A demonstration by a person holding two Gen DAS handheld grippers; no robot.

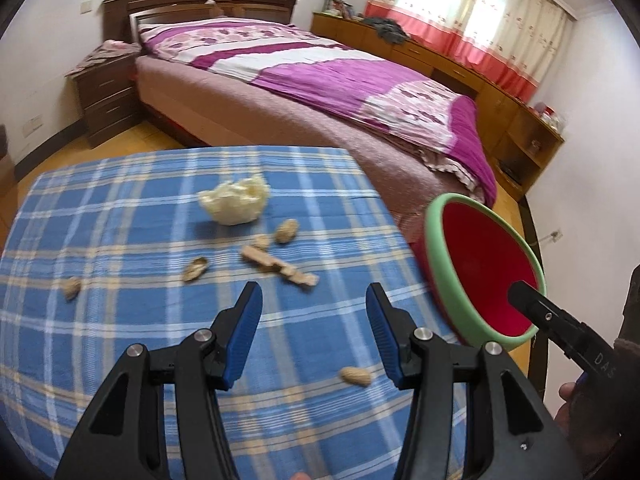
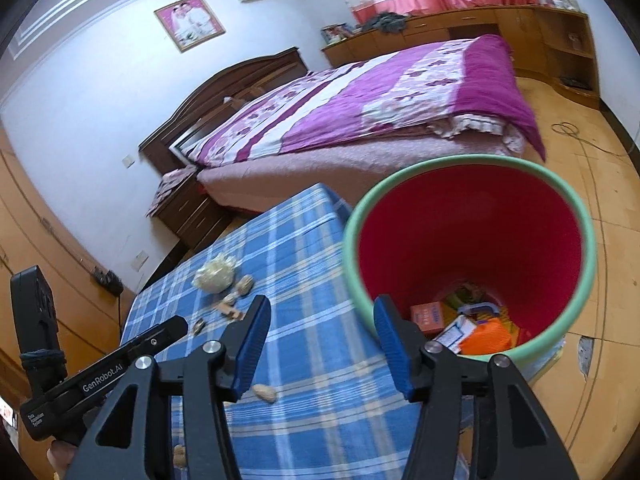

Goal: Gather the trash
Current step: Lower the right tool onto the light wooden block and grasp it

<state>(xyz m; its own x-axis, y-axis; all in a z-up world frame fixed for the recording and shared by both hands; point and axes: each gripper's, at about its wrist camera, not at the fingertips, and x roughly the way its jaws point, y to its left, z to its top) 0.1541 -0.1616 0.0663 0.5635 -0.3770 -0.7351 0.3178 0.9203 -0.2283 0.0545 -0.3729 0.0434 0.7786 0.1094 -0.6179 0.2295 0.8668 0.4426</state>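
Trash lies on the blue plaid tablecloth (image 1: 120, 220): a crumpled white paper ball (image 1: 236, 202), several peanut shells such as one (image 1: 286, 231) beside it and one (image 1: 355, 377) near me, and broken wooden bits (image 1: 280, 268). My left gripper (image 1: 314, 300) hangs open above the cloth, short of the wooden bits, holding nothing. A red bin with a green rim (image 1: 480, 256) stands off the table's right edge. My right gripper (image 2: 320, 312) is open and empty, at the table's edge beside the bin (image 2: 520, 240). Boxes and an orange packet (image 2: 488, 336) lie at the bin's bottom.
A bed with a purple quilt (image 1: 320, 68) fills the room behind the table. A dark nightstand (image 1: 104, 92) stands at its left, and wooden cabinets (image 1: 500, 96) line the curtained window wall. The left gripper's black body (image 2: 120, 364) shows at the right wrist view's lower left.
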